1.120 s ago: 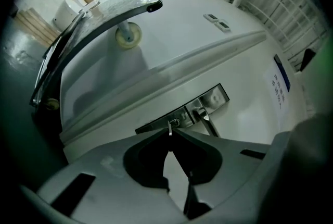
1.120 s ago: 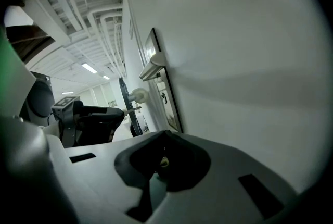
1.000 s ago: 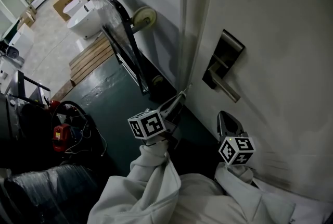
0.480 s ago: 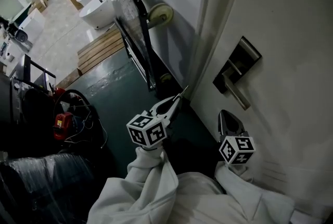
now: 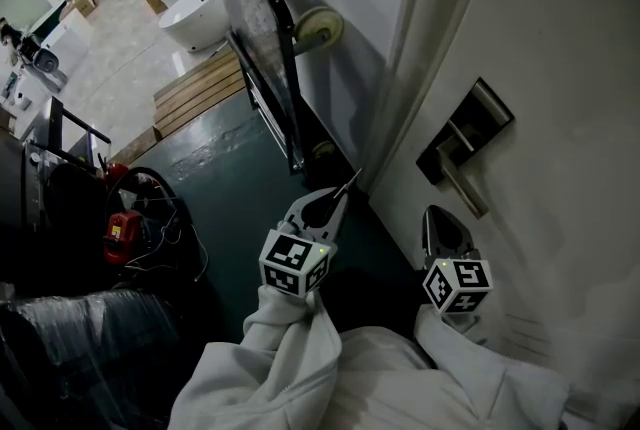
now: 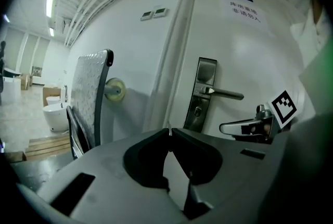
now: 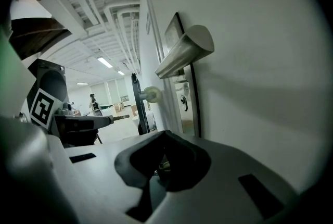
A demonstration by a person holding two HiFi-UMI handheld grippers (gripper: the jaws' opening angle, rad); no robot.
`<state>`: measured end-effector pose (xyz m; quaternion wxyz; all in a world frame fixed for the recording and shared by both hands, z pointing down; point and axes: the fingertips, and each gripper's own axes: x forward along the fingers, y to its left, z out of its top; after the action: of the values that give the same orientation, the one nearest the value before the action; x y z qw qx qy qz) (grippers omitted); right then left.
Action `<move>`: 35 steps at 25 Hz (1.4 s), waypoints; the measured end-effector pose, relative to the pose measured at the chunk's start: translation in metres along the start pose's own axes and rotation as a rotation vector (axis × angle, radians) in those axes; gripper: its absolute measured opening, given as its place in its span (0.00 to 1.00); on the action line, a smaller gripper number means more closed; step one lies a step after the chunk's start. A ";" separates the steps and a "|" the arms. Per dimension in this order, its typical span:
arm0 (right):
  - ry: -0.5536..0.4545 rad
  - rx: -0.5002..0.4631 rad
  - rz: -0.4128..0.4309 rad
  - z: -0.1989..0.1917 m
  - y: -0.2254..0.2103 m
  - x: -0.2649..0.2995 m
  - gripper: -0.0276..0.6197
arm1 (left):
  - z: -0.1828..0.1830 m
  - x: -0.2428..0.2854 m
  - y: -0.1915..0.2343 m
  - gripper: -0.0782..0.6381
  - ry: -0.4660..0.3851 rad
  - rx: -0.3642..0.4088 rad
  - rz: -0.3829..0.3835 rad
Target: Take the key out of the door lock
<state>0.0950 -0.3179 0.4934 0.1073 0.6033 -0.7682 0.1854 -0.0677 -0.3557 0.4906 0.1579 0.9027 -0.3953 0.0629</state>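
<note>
I note my left claw (image 6: 169,134) closed on the key (image 5: 351,180). The key is a thin silver blade projecting from the claw's tips, and it sits to the left of the door handle (image 5: 463,188) and slightly lower. The keyhole (image 6: 197,111) lies in the metal plate just under the door handle, well apart from the key. My right claw (image 7: 164,133) is closed, tips together, directly below the door handle and close to the door (image 5: 560,68).
</note>
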 end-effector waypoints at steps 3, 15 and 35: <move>-0.007 -0.021 0.006 0.002 0.003 0.003 0.12 | 0.000 -0.003 0.002 0.15 -0.005 0.002 0.008; -0.070 -0.047 0.020 0.015 0.004 -0.004 0.12 | 0.003 -0.010 0.000 0.15 -0.031 0.015 0.016; -0.079 -0.037 0.026 0.010 0.003 -0.021 0.12 | -0.003 -0.010 -0.026 0.15 -0.028 0.023 -0.017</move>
<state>0.0977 -0.3026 0.4757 0.0857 0.5981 -0.7828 0.1487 -0.0549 -0.3314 0.4846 0.1427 0.9085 -0.3892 0.0535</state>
